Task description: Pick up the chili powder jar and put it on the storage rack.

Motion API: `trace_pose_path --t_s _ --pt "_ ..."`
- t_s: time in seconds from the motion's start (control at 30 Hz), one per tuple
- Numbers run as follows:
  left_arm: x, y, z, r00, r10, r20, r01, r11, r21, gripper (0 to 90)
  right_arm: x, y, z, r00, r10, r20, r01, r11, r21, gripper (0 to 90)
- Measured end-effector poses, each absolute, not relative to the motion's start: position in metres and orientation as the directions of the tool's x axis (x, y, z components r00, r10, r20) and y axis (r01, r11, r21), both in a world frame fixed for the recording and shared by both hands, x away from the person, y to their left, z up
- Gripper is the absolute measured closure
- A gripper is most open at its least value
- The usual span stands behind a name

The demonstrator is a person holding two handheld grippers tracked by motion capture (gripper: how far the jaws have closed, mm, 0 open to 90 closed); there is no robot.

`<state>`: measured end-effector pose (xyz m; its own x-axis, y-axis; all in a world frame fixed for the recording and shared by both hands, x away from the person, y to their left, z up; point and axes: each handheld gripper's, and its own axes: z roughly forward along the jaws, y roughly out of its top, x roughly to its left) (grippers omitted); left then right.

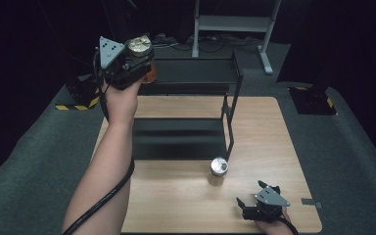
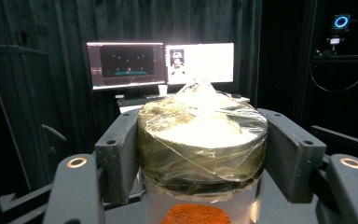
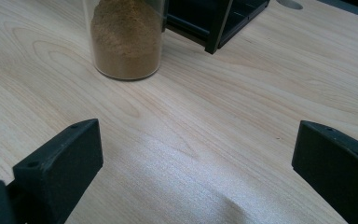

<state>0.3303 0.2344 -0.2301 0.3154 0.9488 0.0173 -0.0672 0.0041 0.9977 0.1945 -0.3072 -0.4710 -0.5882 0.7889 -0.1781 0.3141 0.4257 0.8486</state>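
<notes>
Your left gripper (image 1: 136, 61) pinches jar 1 (image 2: 203, 140) upright, raised just above the rack's (image 1: 191, 81) top shelf. Jar 2 (image 1: 218, 171) stands on the table, nearer your right gripper (image 1: 254, 198), jaws spread, empty.

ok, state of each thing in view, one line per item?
left gripper: shut on held jar, raised by the rack's top shelf
held jar: upright, film-wrapped lid on, orange powder inside
table jar: upright on table, lid on, brown powder, untouched
right gripper: open, low over table
rack: upright, shelves bare
</notes>
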Motion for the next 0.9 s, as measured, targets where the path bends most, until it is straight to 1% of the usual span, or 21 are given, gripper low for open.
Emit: trace_pose_path --t_s 0.47,0.9 --pt "0.345 0.233 -0.234 0.294 0.956 0.016 -0.046 -0.003 0.999 34.6 0.194 -0.308 -0.472 -0.591 0.787 -0.178 0.307 0.423 0.852 0.9" --pt "0.351 0.231 -0.238 0.296 0.955 0.017 -0.031 -0.008 0.999 34.5 0.194 -0.309 -0.472 -0.592 0.788 -0.171 0.310 0.419 0.854 0.9"
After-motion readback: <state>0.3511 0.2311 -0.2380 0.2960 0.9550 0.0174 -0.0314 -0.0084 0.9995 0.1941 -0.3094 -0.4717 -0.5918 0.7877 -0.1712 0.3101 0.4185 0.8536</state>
